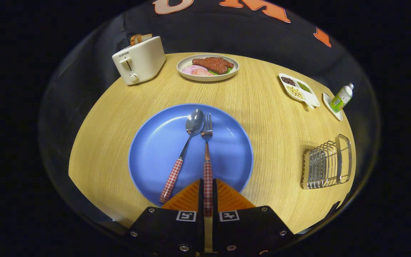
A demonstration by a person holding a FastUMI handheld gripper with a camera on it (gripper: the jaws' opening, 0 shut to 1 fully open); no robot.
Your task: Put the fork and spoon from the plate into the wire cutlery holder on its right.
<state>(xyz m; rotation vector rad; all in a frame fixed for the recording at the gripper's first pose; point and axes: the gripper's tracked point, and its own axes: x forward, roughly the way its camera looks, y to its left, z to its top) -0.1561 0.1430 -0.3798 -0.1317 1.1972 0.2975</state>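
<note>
- Hand-held gripper [208, 192] low over the near rim of the blue plate [155, 150]. Its two orange fingers [187, 198] are drawn in tight on the checked handle of the fork [207, 157], one on each side, so it pinches the fork near the handle's end.
- The grip sits on the handle rather than the tines. Likely reason: the handle is the thicker part and lies nearest, and holding there leaves the tines free.
- The fork lies along the line of the fingers, tines at the far end near the plate's middle. It looks flat on the plate, though I cannot tell whether it has lifted yet.
- Spoon [184, 153] lies just left of the fork, bowl beside the tines, handle angled away to the near left. That splay leaves room to close on one handle without catching the other.
- Wire cutlery holder [325, 164] stands on the table [269, 117] well to the right of the plate, apart from it. Its open side cannot be made out from here.
- Far side of the table: white toaster [139, 60] with bread in it at far left, a plate of meat [207, 67] in the middle, a divided dish of beans [298, 89] and a small bottle [341, 97] on a saucer at far right. All well clear of the route to the holder.
- Judgement: fork first, spoon to follow; neither is in the holder yet.
</note>
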